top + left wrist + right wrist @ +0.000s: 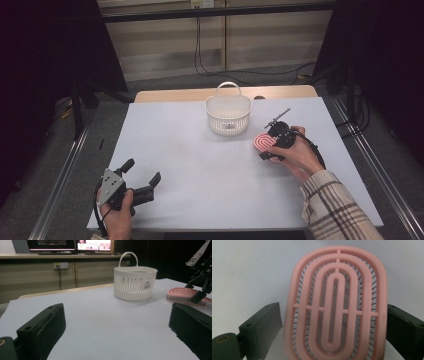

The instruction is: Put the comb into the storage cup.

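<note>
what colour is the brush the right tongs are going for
Pink, with dark bristles showing through its slotted back; the brush shows best in the right gripper view.

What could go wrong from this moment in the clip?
1. The right gripper straddles the pink brush, with a gap at one jaw; closing unevenly could push the brush sideways across the table.
2. The brush's edges are rounded, so it might slip out when lifted.
3. The basket stands close by; a swing toward it could knock it.

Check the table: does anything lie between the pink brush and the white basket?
Nothing visible does. The pink brush lies between the open right tongs, and only bare white table separates it from the white basket.
</note>
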`<state>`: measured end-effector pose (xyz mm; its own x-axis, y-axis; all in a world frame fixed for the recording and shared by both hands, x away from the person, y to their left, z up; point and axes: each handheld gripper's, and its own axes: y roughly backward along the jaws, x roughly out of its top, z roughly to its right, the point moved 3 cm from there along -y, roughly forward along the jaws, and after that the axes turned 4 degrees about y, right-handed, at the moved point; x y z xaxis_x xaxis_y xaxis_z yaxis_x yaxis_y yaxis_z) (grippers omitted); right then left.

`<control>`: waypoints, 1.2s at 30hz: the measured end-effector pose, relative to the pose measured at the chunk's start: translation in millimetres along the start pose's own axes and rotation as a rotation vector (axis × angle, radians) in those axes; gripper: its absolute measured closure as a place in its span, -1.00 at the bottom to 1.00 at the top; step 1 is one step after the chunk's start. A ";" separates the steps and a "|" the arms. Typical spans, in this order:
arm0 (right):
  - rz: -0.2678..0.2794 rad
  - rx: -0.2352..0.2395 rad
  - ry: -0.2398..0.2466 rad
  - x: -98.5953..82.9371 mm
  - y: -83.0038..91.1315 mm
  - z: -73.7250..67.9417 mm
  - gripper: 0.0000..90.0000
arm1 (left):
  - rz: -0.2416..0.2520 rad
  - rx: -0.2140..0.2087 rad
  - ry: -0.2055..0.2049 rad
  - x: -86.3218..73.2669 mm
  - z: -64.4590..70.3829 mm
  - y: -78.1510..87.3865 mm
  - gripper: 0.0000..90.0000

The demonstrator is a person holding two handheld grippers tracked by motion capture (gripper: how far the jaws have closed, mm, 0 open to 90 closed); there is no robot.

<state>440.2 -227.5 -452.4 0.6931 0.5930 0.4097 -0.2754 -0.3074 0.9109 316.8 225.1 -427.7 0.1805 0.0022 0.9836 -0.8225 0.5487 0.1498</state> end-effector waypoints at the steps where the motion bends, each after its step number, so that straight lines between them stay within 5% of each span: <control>1: -0.001 0.000 -0.004 0.3 -1.3 0.2 -0.85 | -0.001 0.000 0.000 -0.1 -0.2 0.0 -0.98; 21: -0.041 -0.003 -0.033 0.2 -10.5 0.5 -0.63 | 0.003 0.002 -0.001 0.1 -1.1 0.7 -0.97; 36: -0.047 -0.005 -0.022 1.2 -11.8 0.0 -0.66 | 0.003 0.002 0.006 0.0 -1.5 0.7 -0.97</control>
<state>444.3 -223.1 -462.7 0.7196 0.5905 0.3654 -0.2454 -0.2759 0.9293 317.1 226.7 -427.7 0.1811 0.0089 0.9834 -0.8242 0.5470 0.1468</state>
